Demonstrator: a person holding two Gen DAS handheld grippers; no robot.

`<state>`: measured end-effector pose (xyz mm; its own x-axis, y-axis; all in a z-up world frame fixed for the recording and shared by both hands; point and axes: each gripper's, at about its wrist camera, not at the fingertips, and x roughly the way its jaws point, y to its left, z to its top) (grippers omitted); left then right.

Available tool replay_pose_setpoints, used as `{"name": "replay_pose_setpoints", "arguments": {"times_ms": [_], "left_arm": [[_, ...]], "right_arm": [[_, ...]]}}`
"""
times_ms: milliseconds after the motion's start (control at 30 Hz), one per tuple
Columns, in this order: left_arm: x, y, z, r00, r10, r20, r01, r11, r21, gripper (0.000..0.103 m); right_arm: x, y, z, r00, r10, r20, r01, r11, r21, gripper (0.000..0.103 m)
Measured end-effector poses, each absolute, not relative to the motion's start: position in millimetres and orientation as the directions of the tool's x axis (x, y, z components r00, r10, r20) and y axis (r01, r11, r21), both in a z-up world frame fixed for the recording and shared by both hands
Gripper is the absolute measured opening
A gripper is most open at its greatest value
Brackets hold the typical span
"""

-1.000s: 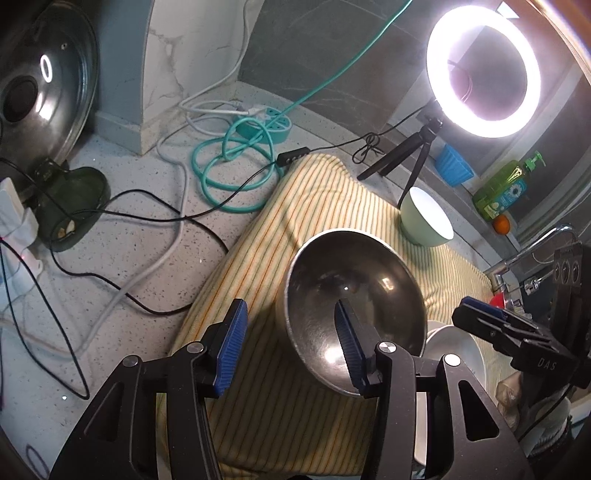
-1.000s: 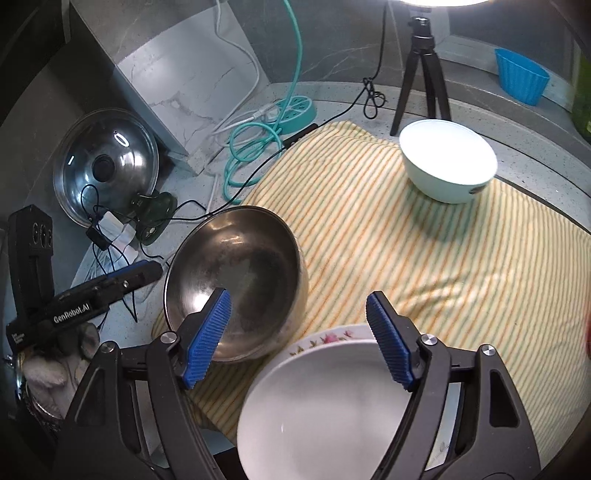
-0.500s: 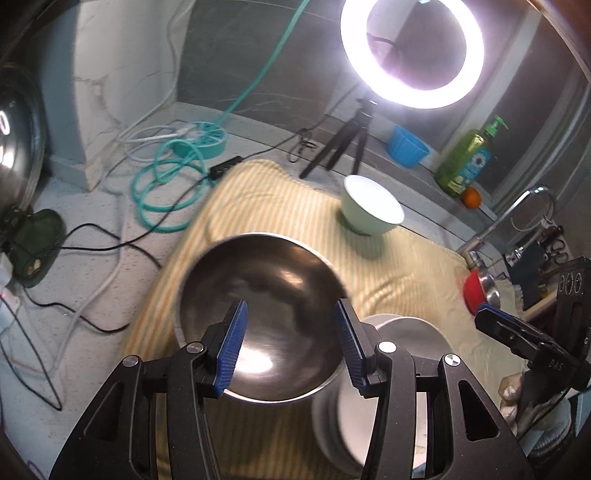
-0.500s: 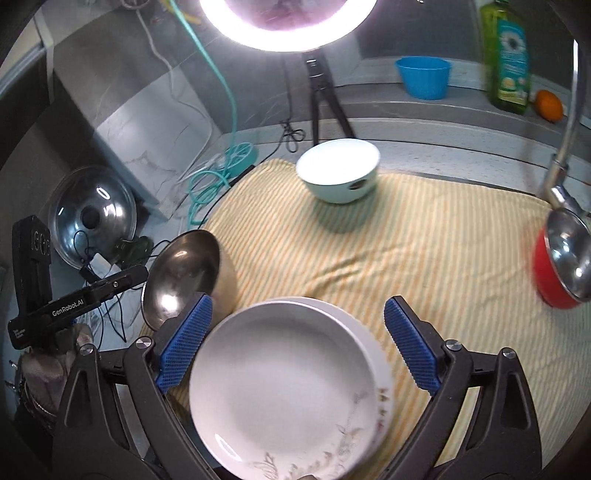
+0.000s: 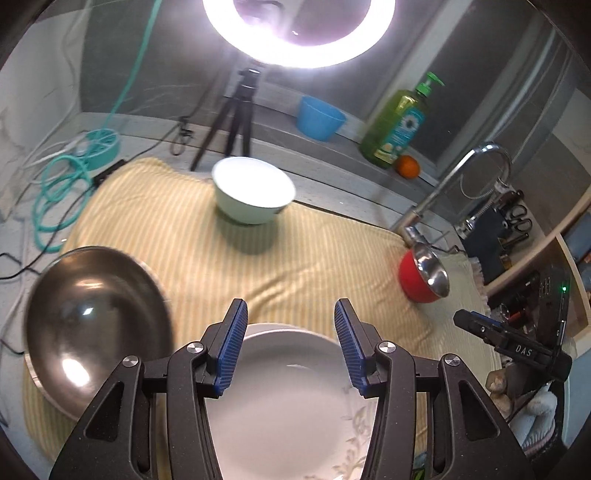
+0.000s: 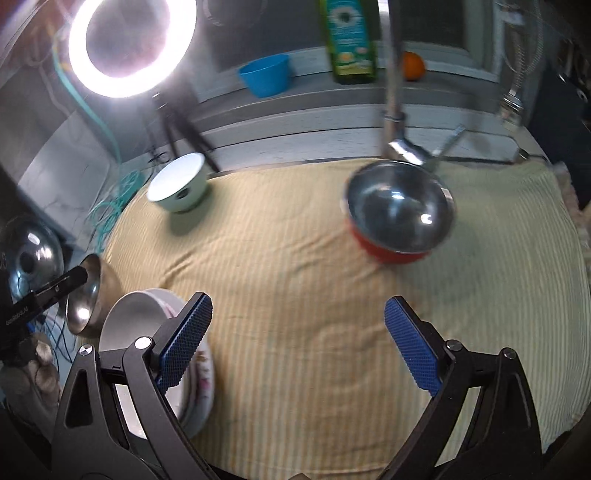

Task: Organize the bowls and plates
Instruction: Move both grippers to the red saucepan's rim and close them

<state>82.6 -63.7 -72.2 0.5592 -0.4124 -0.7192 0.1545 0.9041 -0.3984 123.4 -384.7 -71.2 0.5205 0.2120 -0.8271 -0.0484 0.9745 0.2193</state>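
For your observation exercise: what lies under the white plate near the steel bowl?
Under the white plate, a floral-edged plate shows, on the striped cloth. Anything lower is covered.

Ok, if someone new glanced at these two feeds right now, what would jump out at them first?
Probably the glaring ring light on its tripod behind the striped yellow cloth. Next, the shiny steel bowl at the cloth's left edge, beside the stacked white plates under the open left gripper. Then the red bowl with its steel inside, near the tap, ahead of the open right gripper.
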Motion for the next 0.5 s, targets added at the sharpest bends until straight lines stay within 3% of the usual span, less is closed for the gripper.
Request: {"name": "replay_pose_setpoints", "arguments": {"times_ms": [400, 500], "left_arm": [[108, -156, -78, 0.481, -0.518, -0.707, 0.268, 0.855, -0.444, 0.048], [116, -177, -84, 0.455, -0.534, -0.713, 0.281, 0.846, -0.454, 0.048]], "right_arm": [[135, -468, -67, 0.568, 0.155, -0.809, 0.048, 0.974, 0.221, 0.096], [145, -482, -73, 0.557, 0.164, -0.814, 0.061, 0.97, 0.237, 0.09]]}}
